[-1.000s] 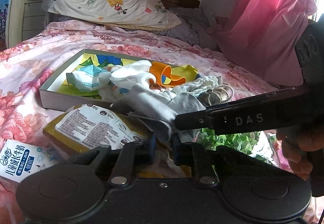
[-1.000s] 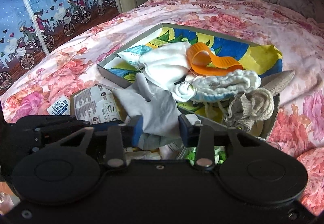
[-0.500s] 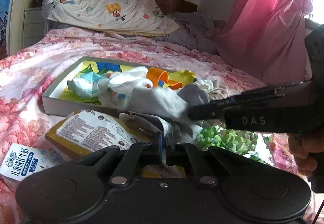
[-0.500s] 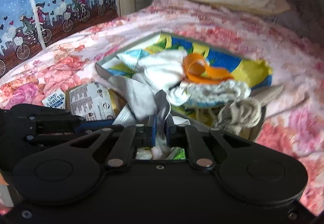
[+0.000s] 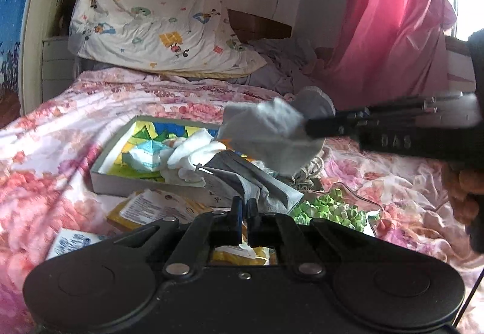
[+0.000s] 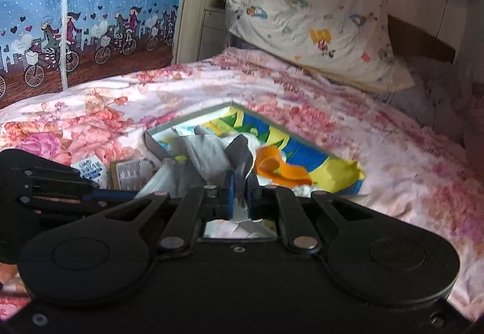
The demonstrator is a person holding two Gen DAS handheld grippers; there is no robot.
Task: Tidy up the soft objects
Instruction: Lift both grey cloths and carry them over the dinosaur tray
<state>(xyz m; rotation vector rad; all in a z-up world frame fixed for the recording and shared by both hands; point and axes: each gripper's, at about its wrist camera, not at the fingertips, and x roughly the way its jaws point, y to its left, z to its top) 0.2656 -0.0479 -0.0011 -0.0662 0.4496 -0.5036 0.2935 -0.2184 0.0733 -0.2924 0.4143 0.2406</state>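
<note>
A grey cloth hangs stretched between my two grippers above the bed. My right gripper is shut on its upper end; in the left wrist view it comes in from the right. My left gripper is shut on the cloth's lower end. Below lies a shallow box with a colourful lining, holding white cloths, a folded blue-white item and an orange band.
A yellow packet and a small milk carton lie in front of the box, a green knobbly item to the right. A cartoon pillow stands at the headboard, a pink curtain at right.
Both grippers have risen with the grey cloth, which has lifted off the pile and now hangs above the box. The right gripper shut on it within the last second.
</note>
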